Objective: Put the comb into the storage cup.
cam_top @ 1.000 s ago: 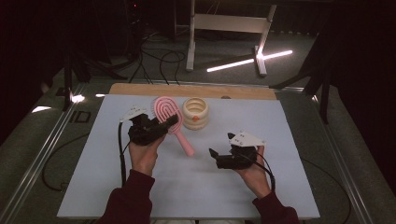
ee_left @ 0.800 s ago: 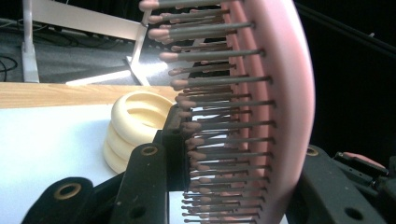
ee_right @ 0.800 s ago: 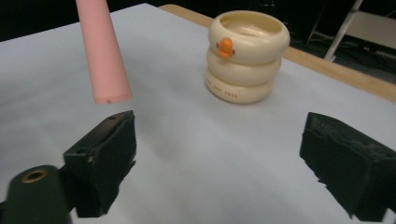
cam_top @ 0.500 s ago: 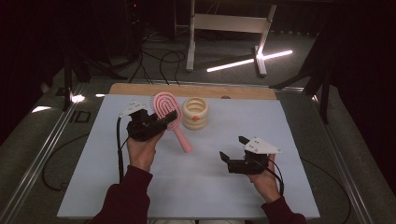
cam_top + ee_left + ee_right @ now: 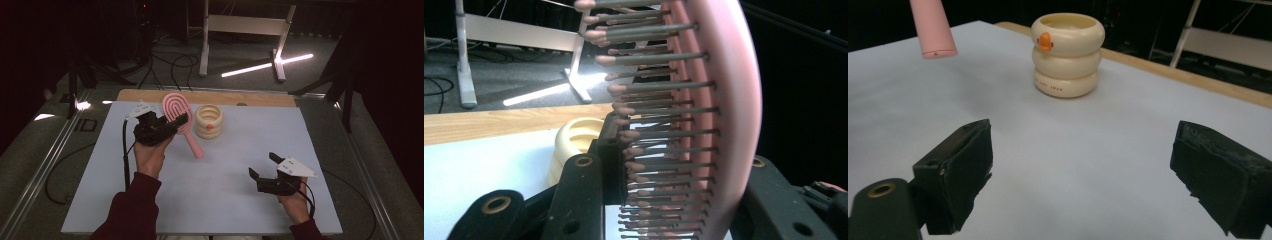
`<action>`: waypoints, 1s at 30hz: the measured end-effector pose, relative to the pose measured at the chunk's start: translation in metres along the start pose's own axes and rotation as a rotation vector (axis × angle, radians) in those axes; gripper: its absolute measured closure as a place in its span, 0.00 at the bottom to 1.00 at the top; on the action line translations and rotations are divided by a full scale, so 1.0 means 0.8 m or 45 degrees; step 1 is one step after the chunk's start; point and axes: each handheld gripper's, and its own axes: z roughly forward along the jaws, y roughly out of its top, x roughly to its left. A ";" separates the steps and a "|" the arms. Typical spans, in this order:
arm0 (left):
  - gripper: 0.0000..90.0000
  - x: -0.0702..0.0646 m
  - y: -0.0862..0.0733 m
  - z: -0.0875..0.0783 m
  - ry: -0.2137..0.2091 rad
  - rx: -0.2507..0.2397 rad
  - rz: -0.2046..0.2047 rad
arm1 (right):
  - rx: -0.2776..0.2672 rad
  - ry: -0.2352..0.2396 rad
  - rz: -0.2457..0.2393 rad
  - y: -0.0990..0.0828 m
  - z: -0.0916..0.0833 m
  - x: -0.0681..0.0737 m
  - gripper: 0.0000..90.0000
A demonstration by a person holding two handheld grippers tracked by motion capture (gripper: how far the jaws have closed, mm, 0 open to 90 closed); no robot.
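Pale blue table mat (image 5: 150,200); left gripper (image 5: 167,126) clamps pink hairbrush (image 5: 181,117).

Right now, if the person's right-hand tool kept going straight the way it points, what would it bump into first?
Probably the cream ringed cup. The right tool stands open and empty, with bare table ahead. The pink brush's handle tip hangs off to the side. Depth is hard to judge.

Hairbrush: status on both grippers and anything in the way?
Left gripper shut on pink hairbrush, head clamped, handle hanging free. Right gripper open, empty, low over the mat. Cream ringed cup upright beside the brush, not touching.
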 end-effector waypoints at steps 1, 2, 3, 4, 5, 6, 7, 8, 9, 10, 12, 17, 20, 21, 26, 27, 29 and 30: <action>0.71 0.001 0.001 0.000 -0.001 0.002 0.003 | -0.006 0.008 0.006 -0.001 -0.001 -0.001 0.11; 0.71 0.001 0.003 0.001 0.000 0.004 0.003 | -0.009 0.007 0.007 -0.003 -0.003 -0.001 0.11; 0.71 0.001 0.003 0.001 0.000 0.004 0.003 | -0.013 0.006 0.006 -0.004 -0.004 -0.002 0.11; 0.71 0.002 0.006 0.002 -0.004 0.003 0.008 | -0.017 0.009 0.009 -0.005 -0.005 -0.002 0.11; 0.71 0.002 0.007 0.002 -0.006 0.003 0.007 | -0.019 0.007 0.004 -0.006 -0.005 -0.002 0.11; 0.71 0.001 0.009 0.003 -0.007 0.002 0.011 | -0.021 0.003 0.008 -0.007 -0.006 -0.003 0.11; 0.71 0.001 0.011 0.003 -0.008 0.002 0.019 | -0.022 0.001 0.012 -0.008 -0.006 -0.003 0.11; 0.71 0.001 0.011 0.003 -0.008 0.002 0.019 | -0.022 0.001 0.012 -0.008 -0.006 -0.003 0.11; 0.71 0.000 0.015 0.003 -0.004 0.003 0.039 | -0.018 -0.009 0.012 -0.009 -0.007 -0.004 0.11; 0.71 0.000 0.017 0.003 -0.005 0.003 0.044 | -0.014 -0.015 0.007 -0.011 -0.007 -0.005 0.11; 0.71 0.000 0.018 0.004 -0.007 -0.001 0.047 | -0.014 -0.018 0.014 -0.013 -0.007 -0.005 0.11; 0.71 0.003 0.027 0.005 -0.004 -0.002 0.060 | -0.017 -0.017 0.011 -0.016 -0.006 -0.006 0.11; 0.71 0.006 0.029 0.008 -0.007 -0.006 0.053 | -0.018 -0.022 0.014 -0.017 -0.007 -0.007 0.11; 0.71 0.007 0.030 0.009 -0.011 -0.008 0.049 | -0.016 -0.027 0.017 -0.018 -0.008 -0.008 0.11; 0.71 0.009 0.036 0.019 -0.017 -0.020 0.048 | -0.037 -0.054 0.035 -0.019 -0.011 -0.016 0.11; 0.71 0.009 0.036 0.019 -0.017 -0.020 0.048 | -0.037 -0.054 0.035 -0.019 -0.011 -0.016 0.11; 0.71 0.010 0.040 0.025 -0.015 -0.016 0.047 | -0.038 -0.061 0.042 -0.020 -0.011 -0.017 0.11; 0.71 0.010 0.040 0.025 -0.015 -0.016 0.047 | -0.038 -0.061 0.042 -0.020 -0.011 -0.017 0.11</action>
